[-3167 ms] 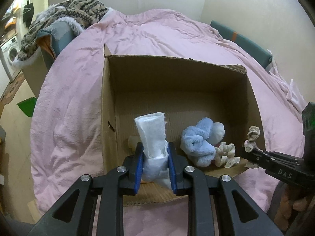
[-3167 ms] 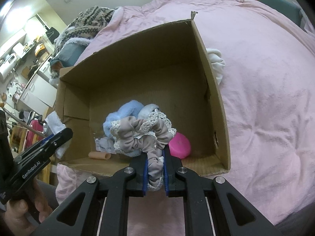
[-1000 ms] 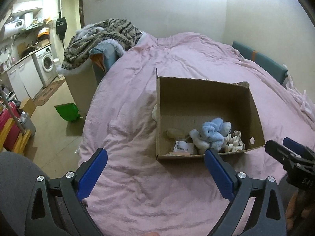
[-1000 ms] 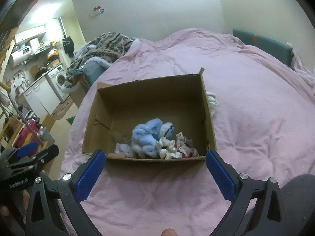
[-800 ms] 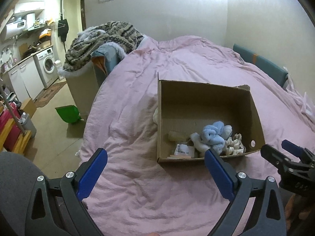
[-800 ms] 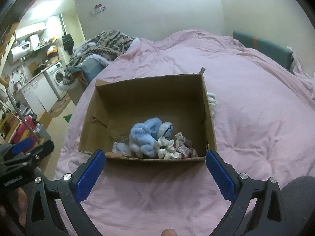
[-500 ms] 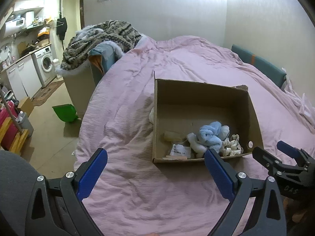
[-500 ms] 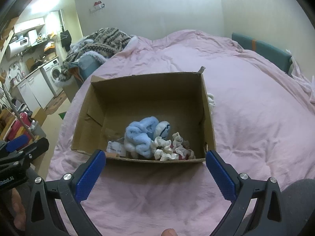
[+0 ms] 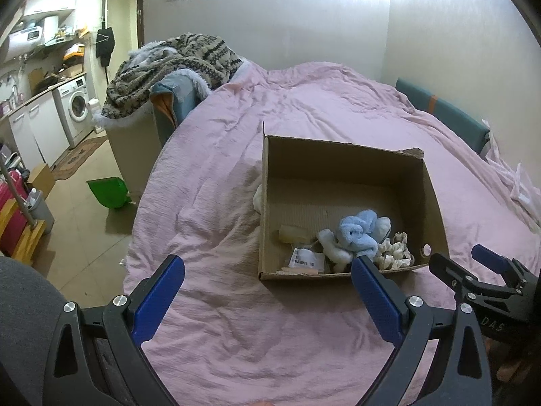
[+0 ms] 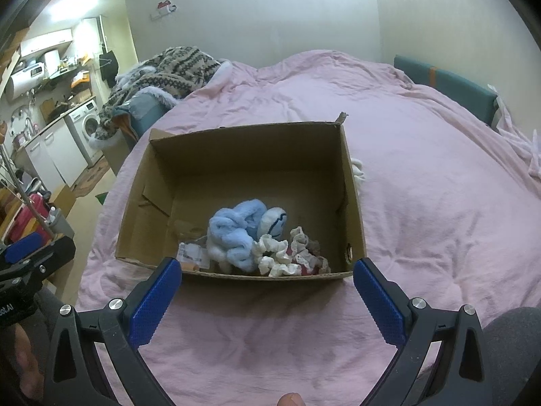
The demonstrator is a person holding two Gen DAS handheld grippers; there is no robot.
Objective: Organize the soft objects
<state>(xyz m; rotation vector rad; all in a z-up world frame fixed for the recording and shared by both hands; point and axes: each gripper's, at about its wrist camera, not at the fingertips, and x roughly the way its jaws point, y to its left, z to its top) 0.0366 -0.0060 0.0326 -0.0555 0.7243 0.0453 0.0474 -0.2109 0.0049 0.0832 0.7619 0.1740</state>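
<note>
I hold both tools wide open and empty above the pink bed (image 9: 304,338). The cardboard box (image 10: 351,203) lies straight ahead of my right tool (image 10: 267,291), while from my left tool (image 9: 267,291) it lies ahead and to the right. The soft things, a blue plush (image 10: 236,233) and scrunchies (image 10: 287,253), are inside its near end. One white item (image 9: 257,199) sits outside, touching the box's left wall, nearer to my left tool.

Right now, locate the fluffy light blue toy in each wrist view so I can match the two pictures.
Left wrist view: the fluffy light blue toy lies right of centre, in the near right part of the cardboard box.
Right wrist view: the toy lies at centre, low in the box, against its near wall.
Shared landmark: the cream scrunchie touching the toy's right side.
</note>
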